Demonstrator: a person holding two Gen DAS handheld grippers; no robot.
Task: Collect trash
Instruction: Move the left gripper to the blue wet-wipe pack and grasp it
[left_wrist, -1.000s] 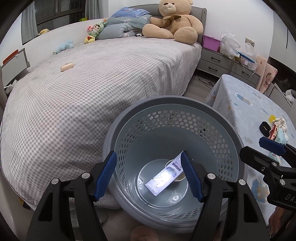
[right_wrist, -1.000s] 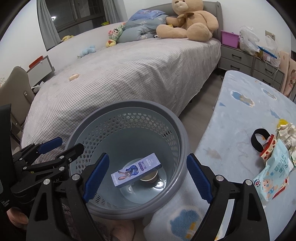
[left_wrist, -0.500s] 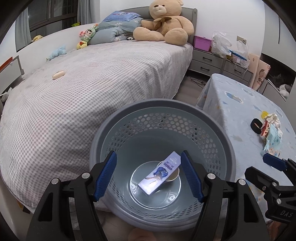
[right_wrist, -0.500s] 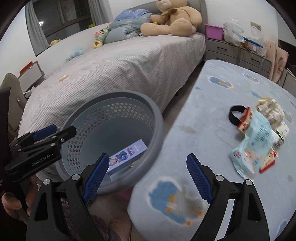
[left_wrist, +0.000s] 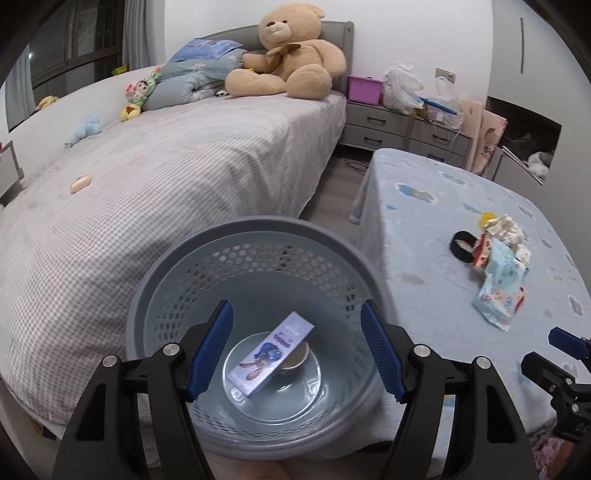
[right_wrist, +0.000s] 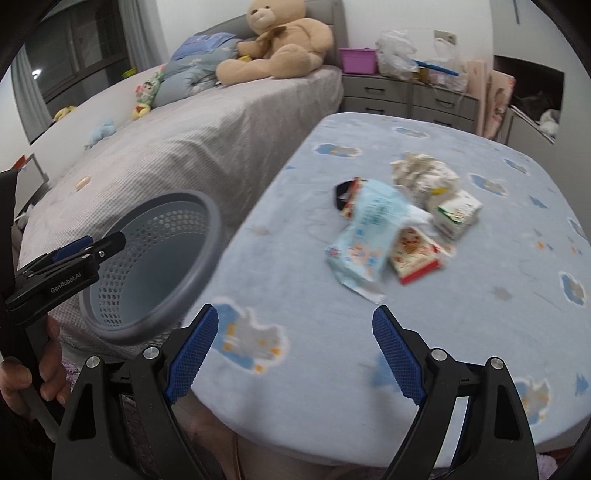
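A grey perforated trash basket (left_wrist: 192, 258) (right_wrist: 207, 236) stands between the bed and the table. Inside lie a purple cartoon box (left_wrist: 271, 354) and a small cup (left_wrist: 295, 360). My left gripper (left_wrist: 297, 347) is open above the basket's near side. My right gripper (right_wrist: 293, 350) is open and empty over the table's near edge. A trash pile lies on the table: a light blue wipes pack (right_wrist: 369, 225) (left_wrist: 500, 284), a red-and-white wrapper (right_wrist: 415, 258), a green-and-white carton (right_wrist: 456, 214), crumpled paper (right_wrist: 424, 173) and a black ring (left_wrist: 461, 247).
The table (right_wrist: 498, 325) has a light blue cloud-print cover. A bed (left_wrist: 166, 177) with a checked cover lies at left, with a teddy bear (left_wrist: 288, 55) and small toys on it. Grey drawers (left_wrist: 388, 125) stand at the back.
My right gripper has swung right, from over the basket to over the table facing the trash pile. My left gripper has pulled back a little from the basket. Both stayed open.
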